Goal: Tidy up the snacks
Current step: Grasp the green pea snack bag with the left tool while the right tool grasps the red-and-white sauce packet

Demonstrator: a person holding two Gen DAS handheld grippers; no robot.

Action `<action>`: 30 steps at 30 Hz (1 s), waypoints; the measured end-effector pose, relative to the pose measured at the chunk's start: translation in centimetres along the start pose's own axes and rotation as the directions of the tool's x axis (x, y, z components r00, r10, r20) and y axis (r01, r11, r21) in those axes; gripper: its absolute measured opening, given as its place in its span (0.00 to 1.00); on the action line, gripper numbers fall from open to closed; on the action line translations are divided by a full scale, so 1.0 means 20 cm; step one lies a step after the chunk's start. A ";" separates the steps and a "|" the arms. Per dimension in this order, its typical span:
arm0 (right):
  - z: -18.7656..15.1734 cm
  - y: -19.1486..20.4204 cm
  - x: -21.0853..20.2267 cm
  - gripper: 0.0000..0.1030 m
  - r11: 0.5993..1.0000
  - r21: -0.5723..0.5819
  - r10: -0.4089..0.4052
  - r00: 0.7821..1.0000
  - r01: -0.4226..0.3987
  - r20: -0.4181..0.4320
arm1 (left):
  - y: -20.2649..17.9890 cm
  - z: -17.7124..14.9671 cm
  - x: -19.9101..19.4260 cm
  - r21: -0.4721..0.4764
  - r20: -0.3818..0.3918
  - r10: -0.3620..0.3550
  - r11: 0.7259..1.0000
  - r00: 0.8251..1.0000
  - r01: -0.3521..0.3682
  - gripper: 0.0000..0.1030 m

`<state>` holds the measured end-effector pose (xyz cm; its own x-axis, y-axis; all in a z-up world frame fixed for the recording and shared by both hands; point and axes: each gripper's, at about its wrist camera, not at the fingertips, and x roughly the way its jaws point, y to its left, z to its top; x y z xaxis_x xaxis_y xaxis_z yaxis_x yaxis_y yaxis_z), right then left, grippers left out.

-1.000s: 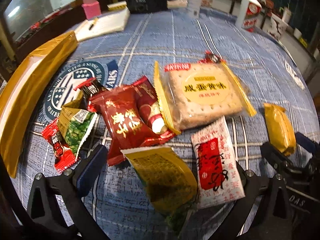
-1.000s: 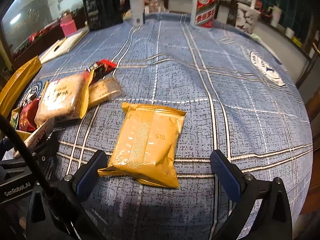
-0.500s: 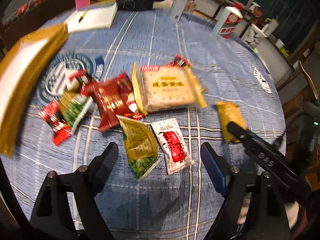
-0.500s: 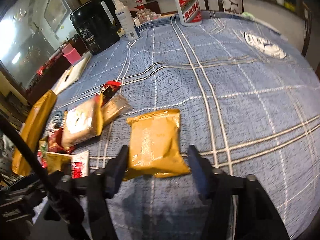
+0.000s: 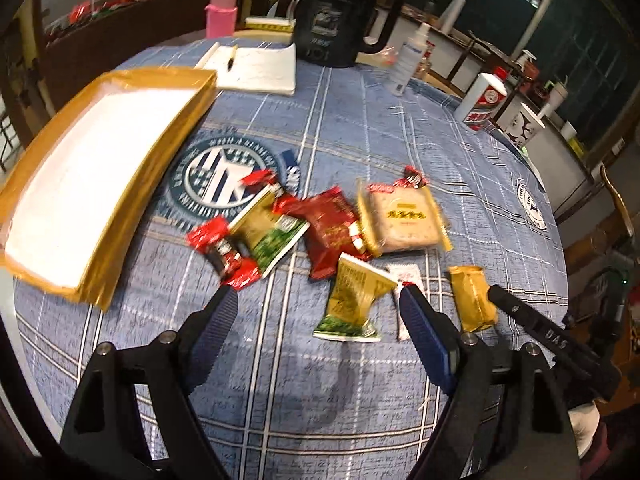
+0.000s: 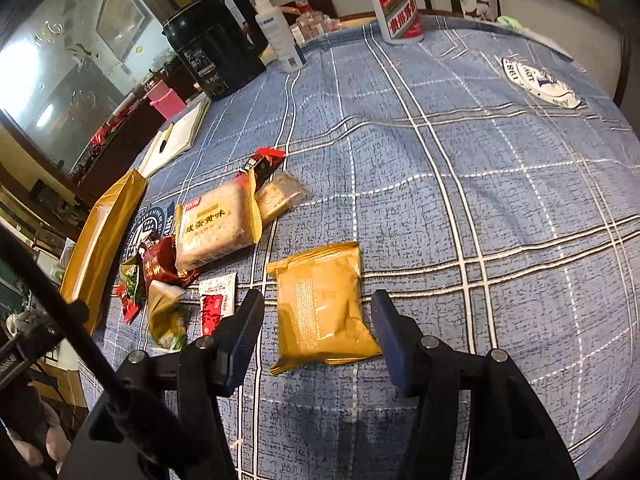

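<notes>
Snacks lie scattered across the blue plaid desk [image 6: 480, 184] as we line up the first pick. Our right gripper [image 6: 318, 330] hovers with its jaws spread wide on either side of the orange packet [image 6: 324, 304], which lies flat on the cloth, apart from the pile and not yet pinched. Our left gripper [image 5: 316, 330] hangs equally spread and empty above the gold-and-green pouch [image 5: 352, 300], with the white-and-red sachet [image 5: 404, 276] partly hidden behind its right finger.

We judge the sorting barely begun: the gold-rimmed tray [image 5: 92, 184] at the left, the likely destination, holds nothing. The next move calls for the right gripper to drop, close across the orange packet's width and lift it clear.

The cracker pack [image 5: 402, 220], dark red pouch [image 5: 330, 232] and small red wrappers [image 5: 224, 252] crowd the path toward the tray, overlapping one another. The black kettle [image 6: 214, 44], notebook [image 5: 256, 68] and white bottle [image 6: 398, 4] stand well back.
</notes>
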<state>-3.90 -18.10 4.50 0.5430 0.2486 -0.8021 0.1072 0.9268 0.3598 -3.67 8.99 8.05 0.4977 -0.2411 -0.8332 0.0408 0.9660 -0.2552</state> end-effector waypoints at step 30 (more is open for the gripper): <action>-0.07 0.50 0.31 0.53 0.932 -0.361 -0.043 0.989 -0.011 -0.140 | 0.11 -0.08 0.03 0.000 -0.051 -0.045 0.999 0.998 0.045 0.56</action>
<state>-0.61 -6.95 2.55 0.4156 0.2455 -0.8758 -0.2069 0.9632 0.1718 -4.71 10.81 6.30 0.4502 -0.2885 -0.8451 0.0633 0.9543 -0.2921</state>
